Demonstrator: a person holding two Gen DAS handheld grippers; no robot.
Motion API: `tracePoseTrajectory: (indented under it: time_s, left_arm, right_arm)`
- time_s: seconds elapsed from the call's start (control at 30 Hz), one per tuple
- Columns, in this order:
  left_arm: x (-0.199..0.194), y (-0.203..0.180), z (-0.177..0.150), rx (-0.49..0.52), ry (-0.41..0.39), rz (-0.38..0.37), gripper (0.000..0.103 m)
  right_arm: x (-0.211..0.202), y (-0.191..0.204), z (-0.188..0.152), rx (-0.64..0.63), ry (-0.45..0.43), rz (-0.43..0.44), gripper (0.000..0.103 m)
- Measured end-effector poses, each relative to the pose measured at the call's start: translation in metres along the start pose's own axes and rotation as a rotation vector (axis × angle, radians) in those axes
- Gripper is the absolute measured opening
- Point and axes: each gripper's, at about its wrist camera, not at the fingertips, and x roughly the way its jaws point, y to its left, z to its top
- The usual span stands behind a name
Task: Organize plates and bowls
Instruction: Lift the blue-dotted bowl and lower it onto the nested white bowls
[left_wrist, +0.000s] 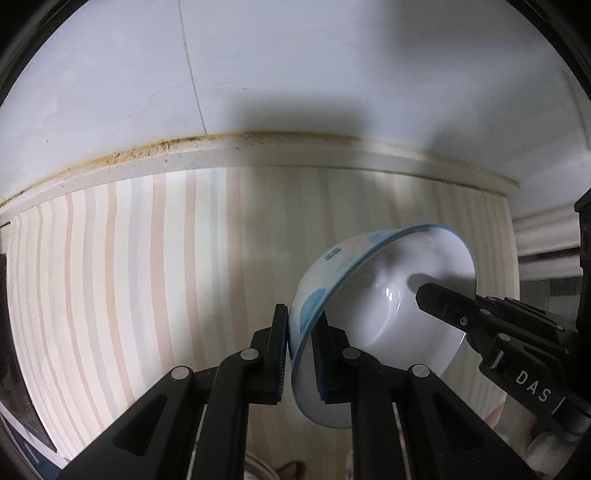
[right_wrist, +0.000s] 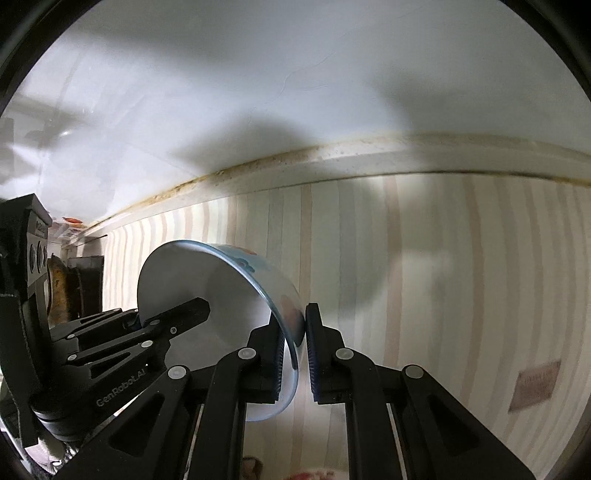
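A white bowl (left_wrist: 388, 295) with a blue rim and blue and pink patches outside is held up in the air, tilted on its side, in front of a striped wall. My left gripper (left_wrist: 300, 354) is shut on its rim at one side. My right gripper (right_wrist: 294, 350) is shut on the rim of the same bowl (right_wrist: 207, 280) at the opposite side. In the left wrist view one finger of the right gripper (left_wrist: 443, 299) lies inside the bowl. In the right wrist view the left gripper's finger (right_wrist: 184, 314) lies inside it.
Striped wallpaper (left_wrist: 129, 277) fills the background below a stained cornice (left_wrist: 258, 147) and a white ceiling. Dark objects (right_wrist: 81, 288) stand at the far left in the right wrist view. A small brownish label (right_wrist: 533, 384) is on the wall at right.
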Motion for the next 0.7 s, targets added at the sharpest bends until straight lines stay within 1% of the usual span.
tracePoseTrajectory:
  time_s: [0.1, 0.33, 0.57, 0.7]
  left_arm:
    - [-0.011, -0.011, -0.018, 0.031, -0.004, 0.004, 0.010]
    - [-0.032, -0.035, -0.066, 0.101, 0.015, -0.014, 0.010]
    - [-0.035, -0.057, -0.103, 0.162, 0.061, -0.038, 0.010]
    - [-0.031, -0.072, -0.124, 0.205, 0.098, -0.030, 0.010]
  right_arm:
    - [-0.018, -0.004, -0.018, 0.011, -0.011, 0.003, 0.012]
    - [-0.052, -0.010, -0.080, 0.049, -0.033, -0.012, 0.013]
    - [-0.083, -0.025, -0.143, 0.098, -0.035, -0.012, 0.012]
    - [-0.088, -0.037, -0.178, 0.139, -0.014, -0.007, 0.012]
